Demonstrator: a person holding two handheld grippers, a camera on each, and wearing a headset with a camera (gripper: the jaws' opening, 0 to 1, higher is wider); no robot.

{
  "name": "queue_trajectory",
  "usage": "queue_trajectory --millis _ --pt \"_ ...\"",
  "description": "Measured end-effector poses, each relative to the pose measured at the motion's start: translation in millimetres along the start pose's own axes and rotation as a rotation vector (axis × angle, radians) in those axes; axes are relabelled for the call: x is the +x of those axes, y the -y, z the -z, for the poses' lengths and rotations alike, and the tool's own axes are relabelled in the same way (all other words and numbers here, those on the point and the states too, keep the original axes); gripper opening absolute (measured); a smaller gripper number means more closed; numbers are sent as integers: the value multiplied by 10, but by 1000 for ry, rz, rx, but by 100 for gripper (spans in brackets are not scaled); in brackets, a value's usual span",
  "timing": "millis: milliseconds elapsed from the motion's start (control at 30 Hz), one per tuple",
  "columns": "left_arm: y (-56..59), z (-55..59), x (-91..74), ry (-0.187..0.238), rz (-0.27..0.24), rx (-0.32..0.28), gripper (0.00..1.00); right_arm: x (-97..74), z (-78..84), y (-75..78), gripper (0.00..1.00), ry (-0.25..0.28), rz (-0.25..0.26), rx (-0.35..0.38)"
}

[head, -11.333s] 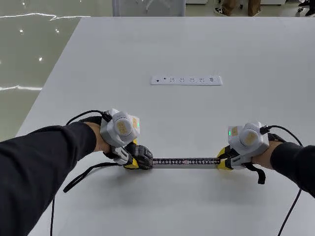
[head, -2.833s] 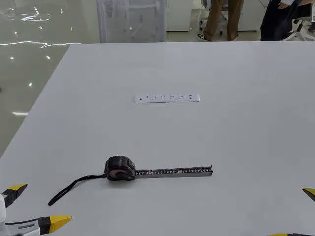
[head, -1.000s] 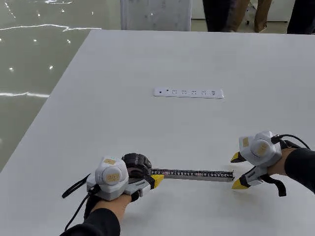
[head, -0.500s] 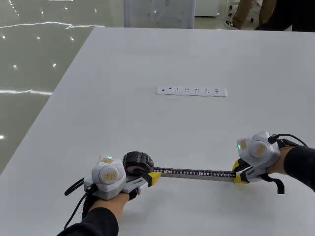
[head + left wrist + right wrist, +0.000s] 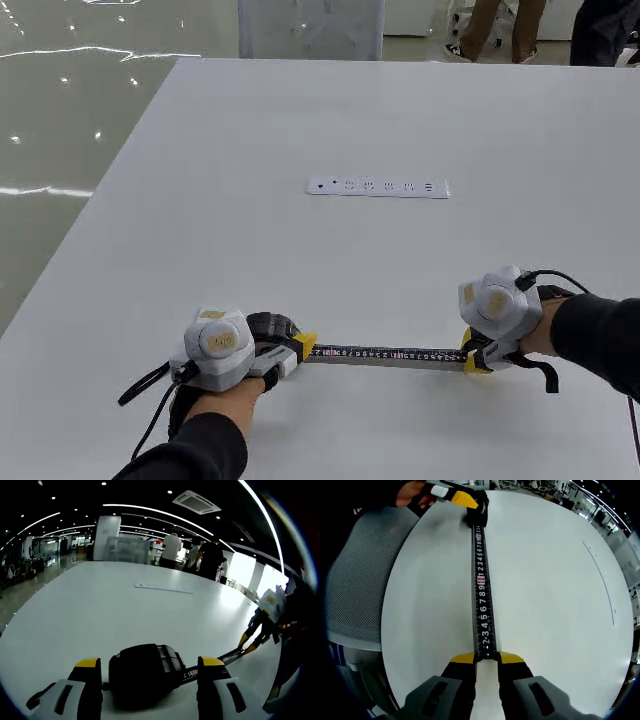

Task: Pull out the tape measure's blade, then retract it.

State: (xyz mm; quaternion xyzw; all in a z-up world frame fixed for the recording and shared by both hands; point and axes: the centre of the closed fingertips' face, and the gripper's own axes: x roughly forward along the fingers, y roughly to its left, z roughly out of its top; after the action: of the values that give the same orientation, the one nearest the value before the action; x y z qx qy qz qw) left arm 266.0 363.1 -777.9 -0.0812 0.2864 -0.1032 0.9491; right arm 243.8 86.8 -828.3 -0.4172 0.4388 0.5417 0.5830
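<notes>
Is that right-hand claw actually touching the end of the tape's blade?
Touching. In the right gripper view, the right gripper pinches the blade at its tip, with no gap.

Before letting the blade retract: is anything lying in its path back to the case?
Nothing visible. The blade runs straight over bare table from the right gripper, shut on its tip, to the case held by the left gripper. The power strip lies well aside.

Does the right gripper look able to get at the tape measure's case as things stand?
Probably not: the right gripper is shut on the blade at its far end from the case, whose sides the left gripper flanks with its jaws.
</notes>
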Motion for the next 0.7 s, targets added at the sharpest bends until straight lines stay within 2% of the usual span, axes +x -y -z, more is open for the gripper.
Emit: queue_trajectory --millis 67,100,267,400,433,533,700 --pt "1 14 20 -15 0 -21 68 6 4 10 12 -14 3 11" --pt "-3 20 33 -21 -6 -26 66 -2 8 13 12 -16 3 60" --pt "7 39 58 -61 -26 -12 66 0 11 25 12 -9 0 58" --pt "-45 41 59 -63 -56 -46 64 1 15 26 12 -5 2 62" --pt "-67 46 59 -68 -68 -38 62 1 16 25 12 -3 3 62" --pt "-50 53 80 -73 -65 -39 62 -3 19 17 12 6 6 65" --pt "-35 66 77 -84 -72 -9 61 1 18 19 12 21 11 80"
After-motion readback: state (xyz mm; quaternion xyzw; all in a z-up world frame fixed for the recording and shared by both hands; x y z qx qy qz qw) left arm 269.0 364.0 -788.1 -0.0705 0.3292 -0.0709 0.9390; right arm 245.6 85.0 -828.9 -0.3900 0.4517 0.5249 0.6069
